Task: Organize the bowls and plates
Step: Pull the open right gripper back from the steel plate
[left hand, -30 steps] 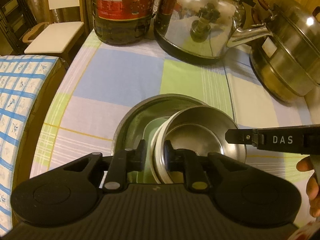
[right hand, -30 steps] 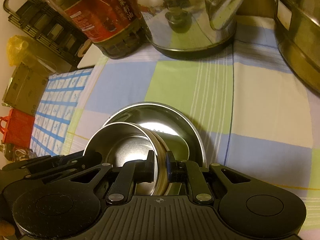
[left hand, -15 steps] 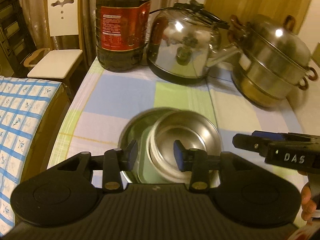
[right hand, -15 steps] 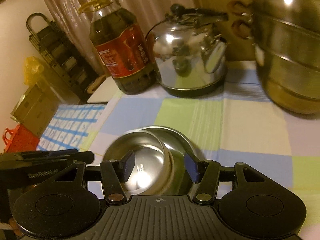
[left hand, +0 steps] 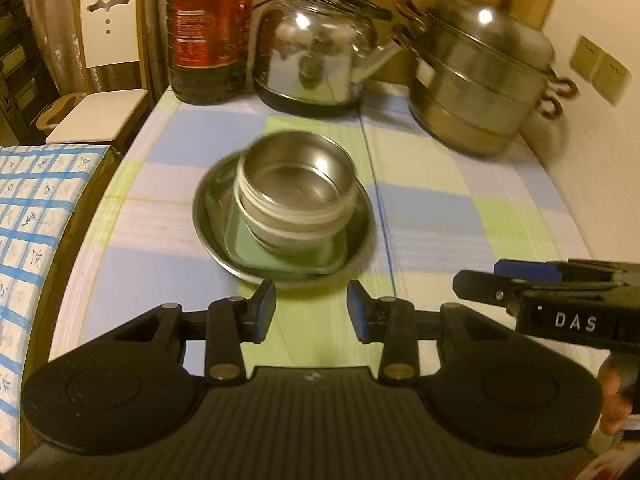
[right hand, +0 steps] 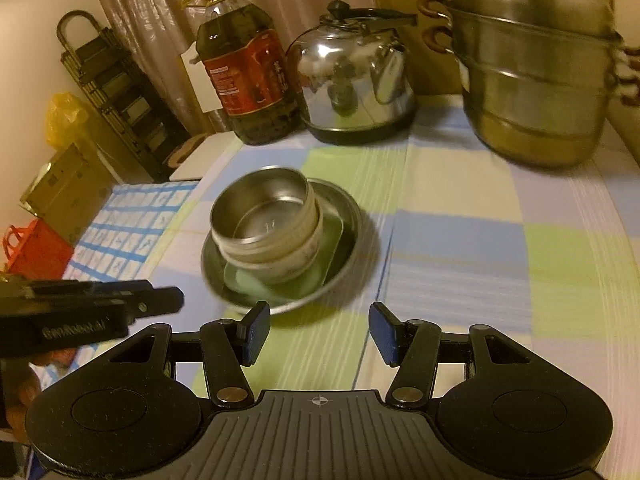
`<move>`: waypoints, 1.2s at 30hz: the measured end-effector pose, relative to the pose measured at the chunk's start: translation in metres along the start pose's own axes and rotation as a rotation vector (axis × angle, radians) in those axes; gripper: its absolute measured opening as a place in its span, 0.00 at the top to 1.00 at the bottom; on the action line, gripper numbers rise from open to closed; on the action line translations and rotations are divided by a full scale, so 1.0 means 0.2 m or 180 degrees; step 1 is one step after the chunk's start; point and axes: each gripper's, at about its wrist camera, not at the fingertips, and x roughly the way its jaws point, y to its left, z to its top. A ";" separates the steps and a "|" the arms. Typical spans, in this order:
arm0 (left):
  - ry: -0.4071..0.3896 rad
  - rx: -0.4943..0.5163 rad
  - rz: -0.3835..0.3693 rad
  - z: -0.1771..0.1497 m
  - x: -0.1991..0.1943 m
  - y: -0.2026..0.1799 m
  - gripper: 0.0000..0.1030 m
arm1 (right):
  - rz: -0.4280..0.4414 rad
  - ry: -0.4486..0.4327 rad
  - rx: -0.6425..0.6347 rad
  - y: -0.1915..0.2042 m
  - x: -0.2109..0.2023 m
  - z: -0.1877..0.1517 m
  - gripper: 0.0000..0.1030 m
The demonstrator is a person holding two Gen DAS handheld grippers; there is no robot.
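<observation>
A stack of dishes stands on the checked tablecloth: a wide steel plate [left hand: 360, 236] [right hand: 352, 216] at the bottom, a pale green square dish [left hand: 280, 256] [right hand: 248, 282] in it, a white bowl [right hand: 296, 264] on that, and a steel bowl [left hand: 296, 184] [right hand: 260, 208] on top. My left gripper [left hand: 311, 308] is open and empty, drawn back on the near side of the stack. The right gripper [right hand: 316, 332] is open too, nothing between its pads, also apart from the stack. Each gripper shows at the edge of the other's view.
Along the back of the table stand a large oil bottle [left hand: 210, 28] [right hand: 248, 80], a shiny kettle [left hand: 316, 52] [right hand: 352, 76] and a steel steamer pot [left hand: 484, 76] [right hand: 540, 80]. A white chair [left hand: 100, 80] and a blue checked surface [left hand: 36, 200] lie to the left.
Both grippers let go of the steel bowl's rim, opened, and pulled back and up from the stack, which now lies farther off in both views.
</observation>
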 end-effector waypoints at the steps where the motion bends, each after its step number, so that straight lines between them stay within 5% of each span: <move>1: 0.0012 0.0027 -0.0002 -0.03 -0.02 -0.03 0.66 | -0.0028 0.0020 0.0008 0.00 -0.03 -0.03 0.47; 19: 0.0088 0.0115 -0.0145 -0.48 -0.32 -0.37 0.66 | -0.0159 0.0163 0.0258 -0.13 -0.45 -0.46 0.47; 36: 0.0060 0.0263 -0.0308 -0.71 -0.50 -0.58 0.66 | -0.0205 0.0123 0.0364 -0.17 -0.73 -0.74 0.47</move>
